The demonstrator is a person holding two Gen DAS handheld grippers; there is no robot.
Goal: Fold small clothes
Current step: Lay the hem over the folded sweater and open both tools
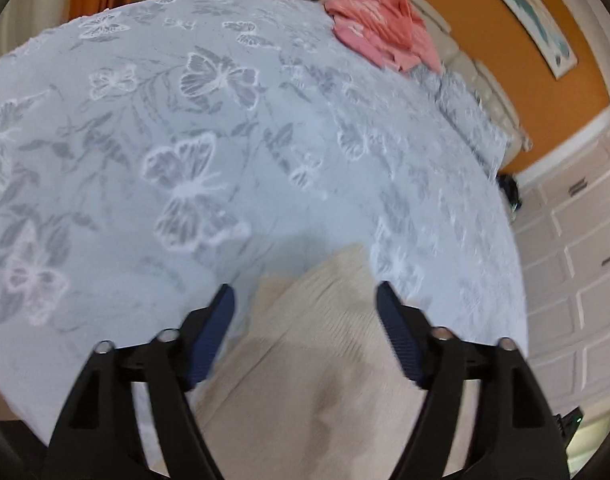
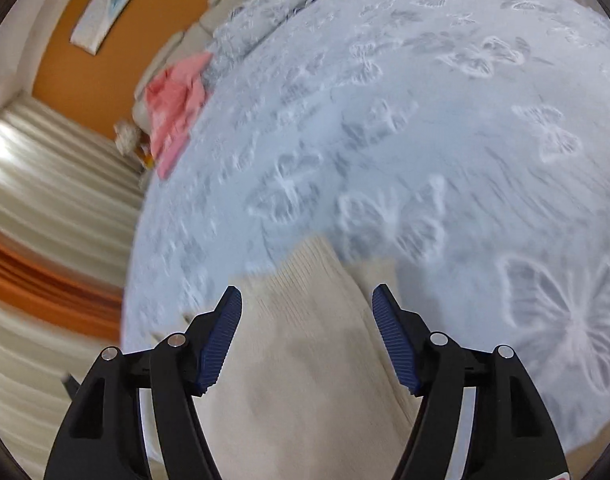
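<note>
One bed (image 1: pixel 265 140) under a pale blue butterfly-print cover carries two garments: a cream ribbed garment (image 1: pixel 317 340) at its near edge and a pink garment (image 1: pixel 381 28) by the headboard. Two tongs, left tongs (image 1: pixel 305 296) and right tongs (image 2: pixel 307 298), gape wide over the cream one, gripping nothing.

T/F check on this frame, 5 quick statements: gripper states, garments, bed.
1. The left gripper is open. True.
2. The right gripper is shut on the cream garment. False: its jaws stand wide apart, with the fabric lying between and below them.
3. A pink garment lies at the far edge of the bed. True.
4. The bedspread is plain white. False: it is pale blue with a butterfly print.
5. The pink garment touches the cream one. False: they lie well apart.
</note>
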